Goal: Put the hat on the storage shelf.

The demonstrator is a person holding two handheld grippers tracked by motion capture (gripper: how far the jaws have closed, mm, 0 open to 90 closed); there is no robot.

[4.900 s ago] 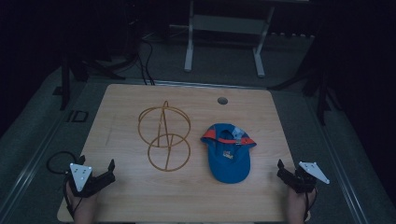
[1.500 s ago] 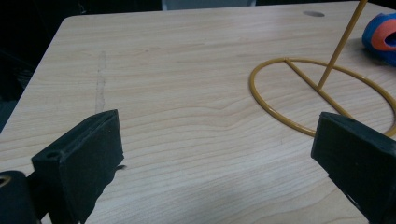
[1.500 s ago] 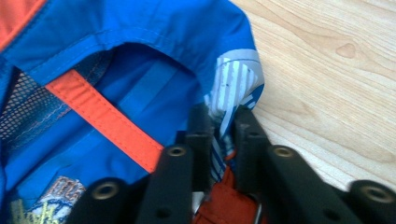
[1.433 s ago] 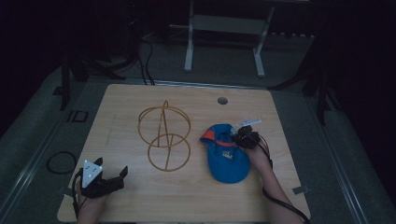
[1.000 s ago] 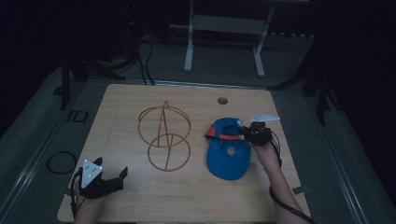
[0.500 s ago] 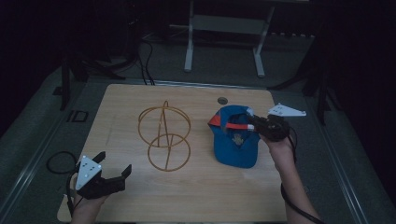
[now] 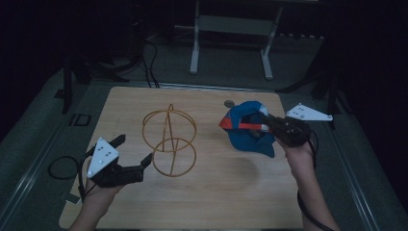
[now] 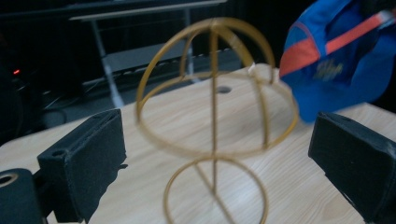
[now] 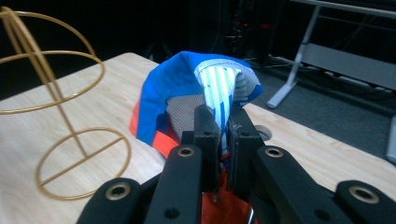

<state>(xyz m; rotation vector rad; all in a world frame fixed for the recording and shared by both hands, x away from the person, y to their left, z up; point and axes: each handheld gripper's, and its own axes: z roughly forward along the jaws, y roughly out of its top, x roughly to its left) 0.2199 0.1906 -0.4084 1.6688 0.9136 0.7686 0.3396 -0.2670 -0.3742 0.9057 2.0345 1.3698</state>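
High view: one blue cap (image 7: 248, 129) is held clear of the table (image 7: 216, 192) by the clenched right gripper (image 7: 269, 128); it should be lifted well above the one wire stand (image 7: 169, 142) before lowering.

Left gripper view: the left gripper (image 8: 219, 168) is spread wide, the stand just ahead.

Right gripper view: fabric is pinched between the jaws.

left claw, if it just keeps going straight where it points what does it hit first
Most likely the gold wire stand: it sits dead ahead between the open jaws of the left claw. The blue cap hangs farther off to one side, held by the right claw.
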